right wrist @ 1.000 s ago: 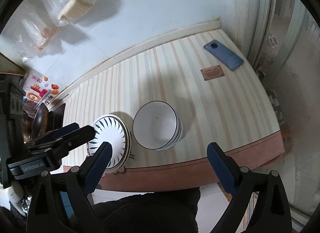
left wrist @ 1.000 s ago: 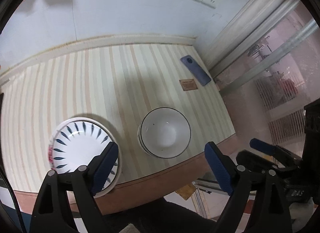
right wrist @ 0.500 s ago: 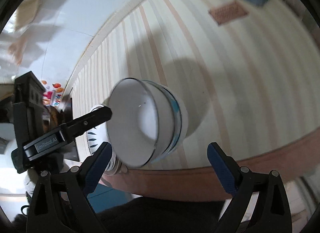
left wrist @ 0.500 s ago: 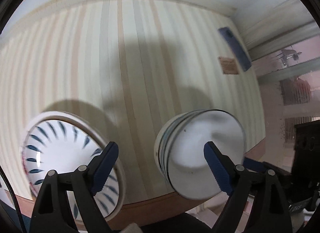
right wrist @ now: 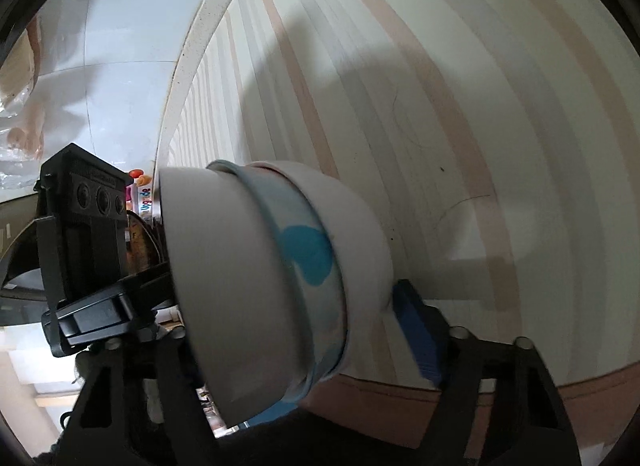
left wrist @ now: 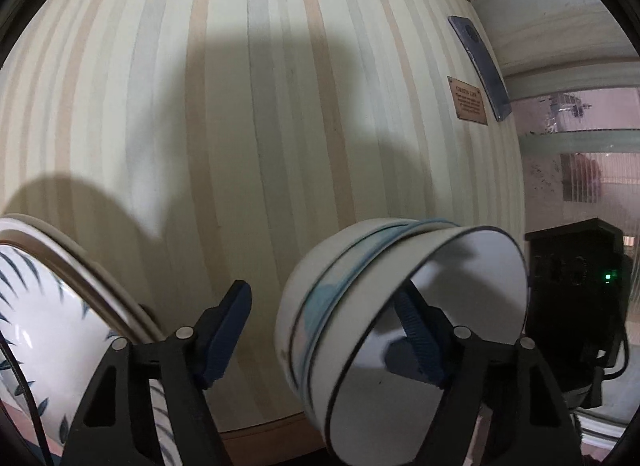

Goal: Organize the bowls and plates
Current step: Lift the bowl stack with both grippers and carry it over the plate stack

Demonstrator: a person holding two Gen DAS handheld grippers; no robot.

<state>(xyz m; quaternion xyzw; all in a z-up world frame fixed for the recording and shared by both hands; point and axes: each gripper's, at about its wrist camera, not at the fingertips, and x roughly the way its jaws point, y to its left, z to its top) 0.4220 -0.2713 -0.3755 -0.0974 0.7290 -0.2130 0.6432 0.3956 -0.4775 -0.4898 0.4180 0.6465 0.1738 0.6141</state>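
A stack of three white bowls (left wrist: 460, 274), the middle one marked with blue, stands near the striped table's front edge. My left gripper (left wrist: 320, 298) straddles the stack's left wall. One pad is inside the top bowl and the other is outside, a gap away from the wall. Its jaws are closing. In the right wrist view the bowls (right wrist: 224, 266) fill the space between the jaws of my right gripper (right wrist: 288, 298), which are also closing. Its right fingertip (right wrist: 416, 330) is close against the lowest bowl's outer wall, and the other finger is hidden behind the stack. A white plate with blue leaf marks (left wrist: 48, 306) lies left of the bowls.
A blue phone (left wrist: 484, 69) and a small brown label (left wrist: 470, 99) lie at the table's far right. The right gripper's black body (left wrist: 572, 286) is just right of the bowls. The wooden front edge (left wrist: 272, 430) runs right below the bowls. A tiled wall (right wrist: 120, 65) stands behind the table.
Both grippers have sunk from high above the table down onto the bowl stack and tipped further down. Their jaws have narrowed, and the bowls now sit between the fingers.
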